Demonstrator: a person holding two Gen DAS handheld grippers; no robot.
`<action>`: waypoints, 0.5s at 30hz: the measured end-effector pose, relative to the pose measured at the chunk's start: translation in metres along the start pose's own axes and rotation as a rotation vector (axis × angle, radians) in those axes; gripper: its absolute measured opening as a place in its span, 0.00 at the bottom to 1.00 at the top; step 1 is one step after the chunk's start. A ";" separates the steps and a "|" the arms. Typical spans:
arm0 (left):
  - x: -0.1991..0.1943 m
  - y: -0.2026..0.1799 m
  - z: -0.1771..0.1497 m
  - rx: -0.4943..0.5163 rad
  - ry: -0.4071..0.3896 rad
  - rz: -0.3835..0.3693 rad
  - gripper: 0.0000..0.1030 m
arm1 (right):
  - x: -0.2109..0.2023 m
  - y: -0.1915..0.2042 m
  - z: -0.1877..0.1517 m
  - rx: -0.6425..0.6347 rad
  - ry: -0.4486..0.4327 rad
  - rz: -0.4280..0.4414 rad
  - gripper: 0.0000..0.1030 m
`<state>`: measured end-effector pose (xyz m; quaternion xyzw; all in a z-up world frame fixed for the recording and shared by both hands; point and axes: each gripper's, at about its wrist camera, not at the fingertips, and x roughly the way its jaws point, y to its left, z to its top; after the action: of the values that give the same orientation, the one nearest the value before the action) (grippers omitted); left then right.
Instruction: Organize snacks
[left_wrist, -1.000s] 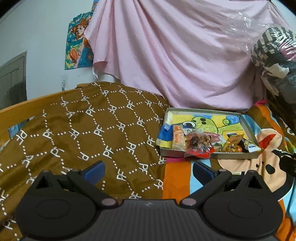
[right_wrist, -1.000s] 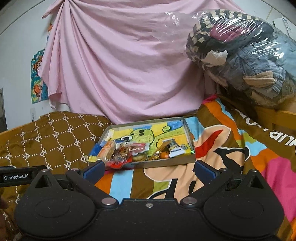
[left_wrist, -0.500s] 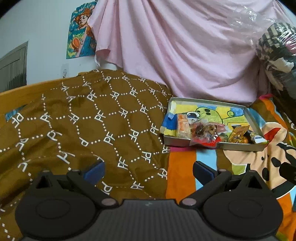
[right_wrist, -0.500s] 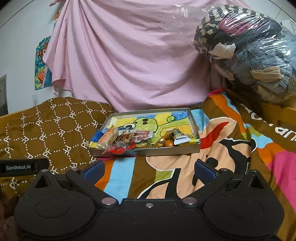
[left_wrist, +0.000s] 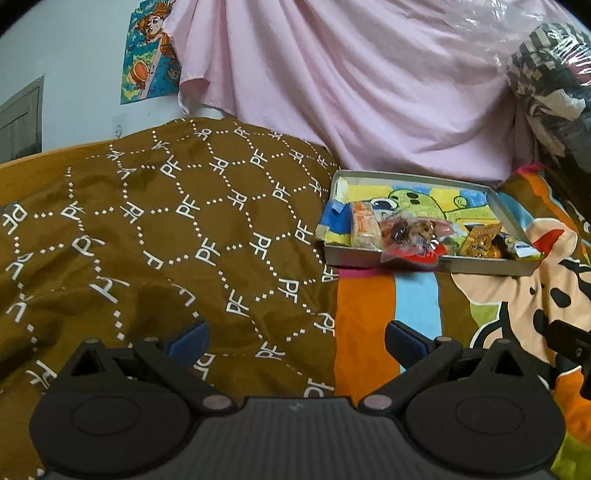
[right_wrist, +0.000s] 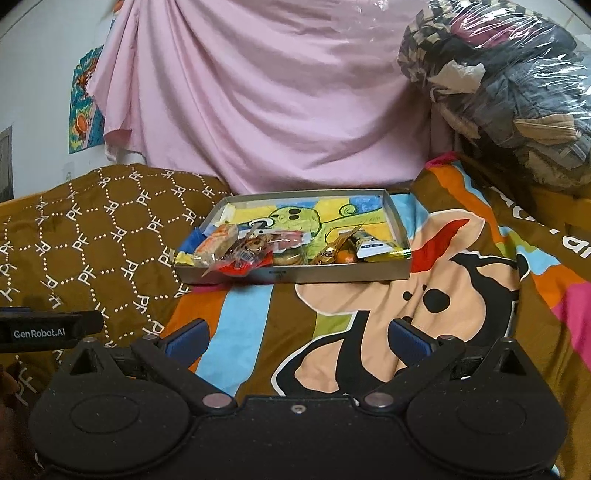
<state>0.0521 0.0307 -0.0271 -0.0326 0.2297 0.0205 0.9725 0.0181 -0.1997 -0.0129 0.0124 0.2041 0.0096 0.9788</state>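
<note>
A shallow grey box lid (left_wrist: 476, 265) (right_wrist: 332, 274) with a green cartoon print inside lies on the bed. Several wrapped snacks crowd its near edge: an orange-striped bar (left_wrist: 364, 226) (right_wrist: 216, 243), a clear red-edged cookie packet (left_wrist: 410, 240) (right_wrist: 245, 254) hanging over the rim, gold-wrapped sweets (left_wrist: 482, 242) (right_wrist: 330, 251) and a yellow-green pouch (left_wrist: 522, 248) (right_wrist: 373, 246). My left gripper (left_wrist: 295, 338) is open and empty, low over the brown quilt, left of the box. My right gripper (right_wrist: 297, 338) is open and empty, in front of the box.
The bed carries a brown patterned quilt (left_wrist: 147, 229) on the left and a striped cartoon blanket (right_wrist: 443, 295) on the right. A pink sheet (right_wrist: 277, 103) hangs behind. A plastic-wrapped bundle of clothes (right_wrist: 509, 81) sits at the back right. The other gripper's body (right_wrist: 44, 330) shows at left.
Both grippers have moved closer to the box, which looms larger now. Their fingers stay open and nothing has been picked up.
</note>
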 end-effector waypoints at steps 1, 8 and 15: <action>0.001 0.000 -0.001 0.000 0.004 0.001 1.00 | 0.001 0.000 0.000 0.000 0.002 0.001 0.99; 0.002 -0.001 -0.003 -0.005 0.000 0.002 1.00 | 0.006 -0.001 -0.001 0.000 0.013 -0.005 0.99; 0.001 -0.002 -0.004 0.005 -0.002 0.002 1.00 | 0.007 -0.003 -0.001 0.009 0.016 -0.008 0.99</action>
<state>0.0517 0.0286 -0.0307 -0.0300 0.2289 0.0207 0.9728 0.0243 -0.2021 -0.0170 0.0157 0.2121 0.0047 0.9771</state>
